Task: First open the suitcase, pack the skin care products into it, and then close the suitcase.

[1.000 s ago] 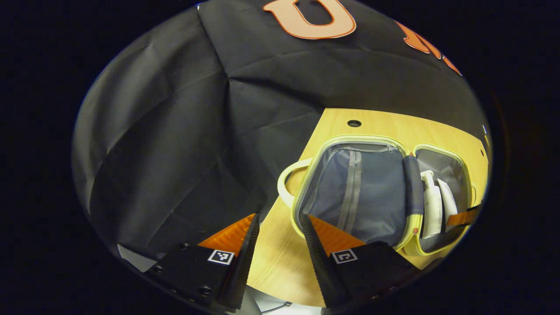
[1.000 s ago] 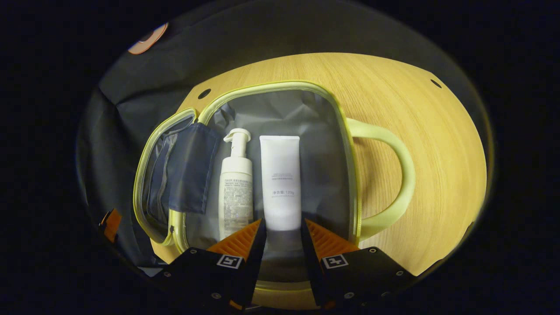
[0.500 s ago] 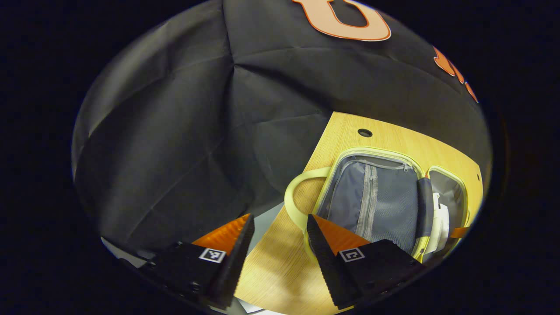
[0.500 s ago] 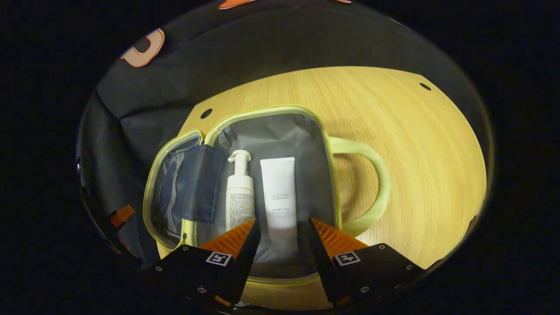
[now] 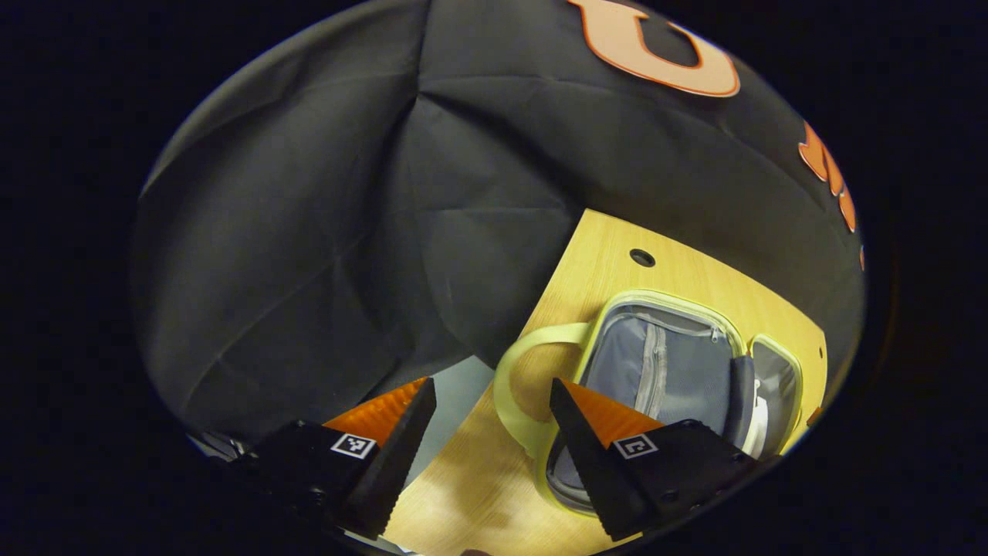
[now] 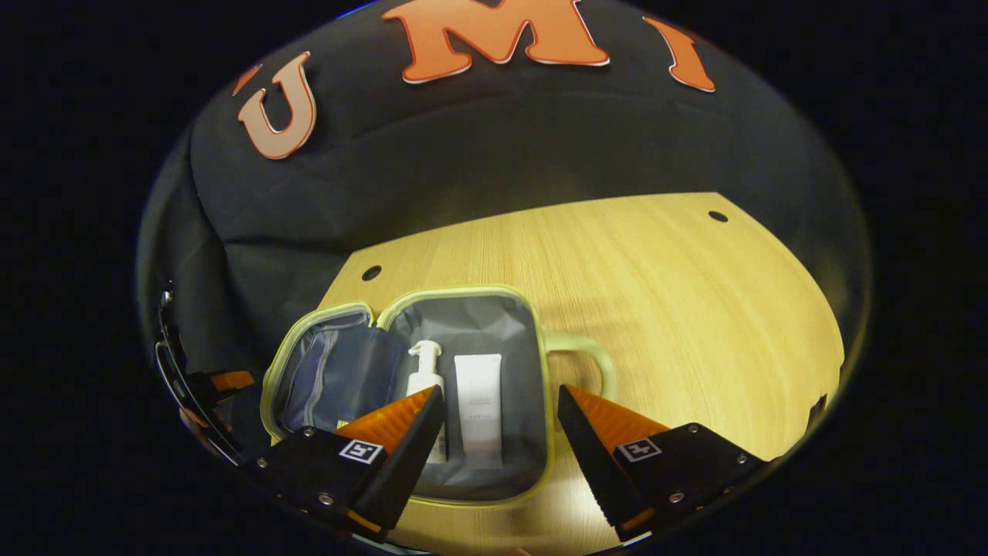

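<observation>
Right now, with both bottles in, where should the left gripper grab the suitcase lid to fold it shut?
Probably the lid's free outer edge by its loop handle, the side farthest from the hinge. The lid lies flat and open on the table, so that yellow rim offers the longest lever. The left gripper is open and already hovers near that handle; come in from there and swing the lid over the pump bottle and tube.

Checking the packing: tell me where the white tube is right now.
In the right gripper view, the white tube lies flat inside the open suitcase, just right of the pump bottle, ahead of the open right gripper.
</observation>
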Demonstrator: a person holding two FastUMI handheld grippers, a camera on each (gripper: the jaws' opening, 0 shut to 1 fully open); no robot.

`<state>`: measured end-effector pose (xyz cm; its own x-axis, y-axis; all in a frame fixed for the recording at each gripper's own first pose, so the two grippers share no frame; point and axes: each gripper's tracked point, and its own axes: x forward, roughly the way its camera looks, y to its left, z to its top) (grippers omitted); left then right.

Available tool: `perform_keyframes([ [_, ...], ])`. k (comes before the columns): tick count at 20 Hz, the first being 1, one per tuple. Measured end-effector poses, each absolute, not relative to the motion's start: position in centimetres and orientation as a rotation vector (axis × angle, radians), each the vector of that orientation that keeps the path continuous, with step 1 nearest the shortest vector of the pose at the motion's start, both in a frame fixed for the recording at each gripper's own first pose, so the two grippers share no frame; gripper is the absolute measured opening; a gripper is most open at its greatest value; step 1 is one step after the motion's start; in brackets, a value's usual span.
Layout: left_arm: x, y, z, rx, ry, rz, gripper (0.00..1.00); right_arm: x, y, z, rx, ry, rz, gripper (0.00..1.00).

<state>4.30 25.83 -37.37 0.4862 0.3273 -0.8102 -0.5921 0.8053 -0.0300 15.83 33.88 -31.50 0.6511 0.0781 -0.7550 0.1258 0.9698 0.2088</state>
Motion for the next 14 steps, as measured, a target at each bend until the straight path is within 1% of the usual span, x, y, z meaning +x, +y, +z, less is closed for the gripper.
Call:
perform_keyframes([
  [3, 4.2, 26.2, -39.2, -0.379, 0.949, 0.539, 0.98, 16.1, 32.7, -29.1, 0.211, 0.786, -0.031, 0.94],
  [6, 5.4, 25.8, -41.0, -0.424, 0.968, 0.504, 0.97, 16.5, 30.9, -26.6, 0.160, 0.717, -0.043, 0.94],
  [7, 5.7, 25.7, -41.8, -0.431, 0.973, 0.500, 0.82, 16.7, 30.4, -25.5, 0.148, 0.691, -0.047, 0.95],
  [8, 5.8, 25.5, -42.3, -0.447, 0.994, 0.485, 0.77, 16.9, 29.5, -24.5, 0.131, 0.666, -0.056, 0.95],
  [9, 5.8, 25.4, -42.6, -0.455, 1.003, 0.478, 0.76, 17.3, 28.9, -23.7, 0.116, 0.639, -0.058, 0.94],
  [14, 5.8, 25.5, -43.5, -0.474, 1.056, 0.465, 0.27, 17.4, 25.3, -20.8, 0.077, 0.570, -0.110, 0.94],
])
